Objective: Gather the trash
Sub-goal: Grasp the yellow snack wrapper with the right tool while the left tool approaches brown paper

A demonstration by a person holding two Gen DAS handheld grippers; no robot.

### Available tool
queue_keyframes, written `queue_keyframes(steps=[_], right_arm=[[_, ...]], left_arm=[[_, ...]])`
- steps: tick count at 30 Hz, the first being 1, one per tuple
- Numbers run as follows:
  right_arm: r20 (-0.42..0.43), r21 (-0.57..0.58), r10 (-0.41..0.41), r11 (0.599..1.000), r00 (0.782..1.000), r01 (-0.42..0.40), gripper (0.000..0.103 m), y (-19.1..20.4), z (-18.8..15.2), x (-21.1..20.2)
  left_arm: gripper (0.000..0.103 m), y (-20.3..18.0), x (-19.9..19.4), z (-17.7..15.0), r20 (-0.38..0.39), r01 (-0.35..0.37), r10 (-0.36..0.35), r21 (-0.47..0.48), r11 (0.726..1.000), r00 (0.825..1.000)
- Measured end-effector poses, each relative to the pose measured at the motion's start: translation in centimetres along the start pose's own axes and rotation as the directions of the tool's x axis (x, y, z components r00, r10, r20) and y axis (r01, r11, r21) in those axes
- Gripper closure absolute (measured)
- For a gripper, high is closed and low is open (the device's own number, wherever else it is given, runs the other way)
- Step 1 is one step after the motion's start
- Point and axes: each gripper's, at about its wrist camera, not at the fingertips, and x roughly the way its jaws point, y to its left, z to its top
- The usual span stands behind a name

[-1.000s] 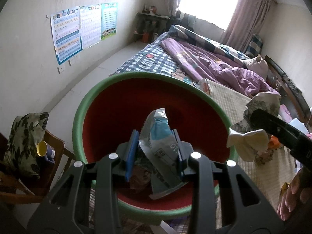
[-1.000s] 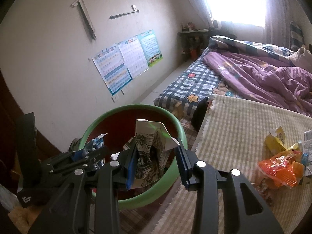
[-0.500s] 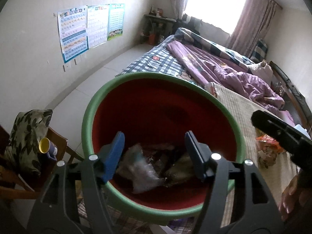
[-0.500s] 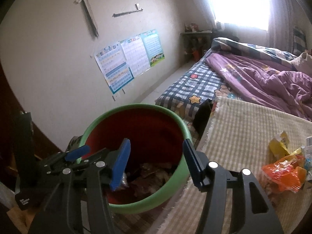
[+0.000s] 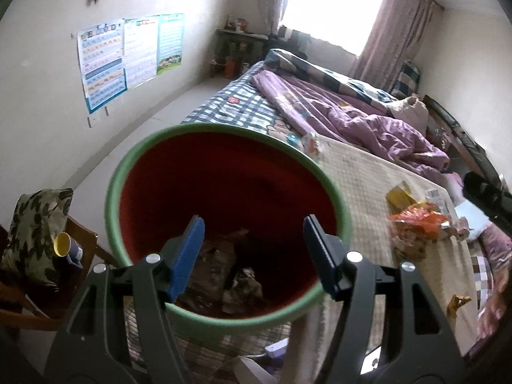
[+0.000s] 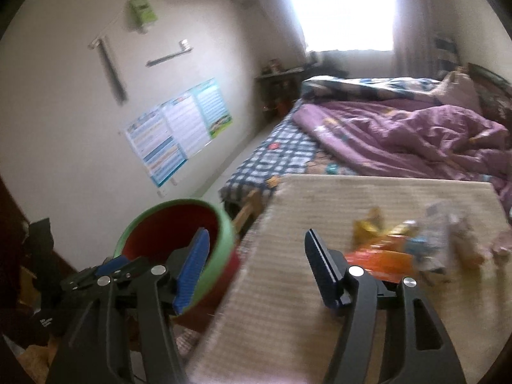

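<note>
Right wrist view: my right jaws (image 6: 256,272) have just been opening and stand apart, empty, over the mat. The orange wrapper (image 6: 380,260) lies at two o'clock, just beside the right finger, long axis running three to nine. My left jaws (image 5: 252,256) hang apart over the bin (image 5: 134,172), so the right is nearer.

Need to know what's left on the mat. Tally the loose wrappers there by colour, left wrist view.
Orange wrapper: 1
Yellow wrapper: 1
Gold wrapper: 1
Pale packet: 1
Total: 4, though the pile is cluttered and may hide more.
</note>
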Motion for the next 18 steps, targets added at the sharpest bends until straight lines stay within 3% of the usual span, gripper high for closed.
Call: queue_keyframes(steps=[5,9,18], right_arm=[[0.043,0.04,-0.107,0.994,0.993,0.105,0.039,-3.9,-0.5,-3.7],[0.041,0.059,-0.215,0.975,0.976,0.212,0.038,-7.2,-1.8,-6.1],[-0.11,0.181,-0.375,0.903,0.92,0.39,0.037,-14.7,-7.7,-9.0]], left_arm=[[0.041,-2.3,-0.2,-0.6,-0.007,0.029,-0.029,0.034,0.999,1.0],[0.041,-4.5,-0.4,-1.1,-0.012,0.054,-0.054,0.072,0.996,0.998],[0.041,-7.2,-0.2,-1.9,-0.036,0.094,-0.091,0.105,0.99,0.995]])
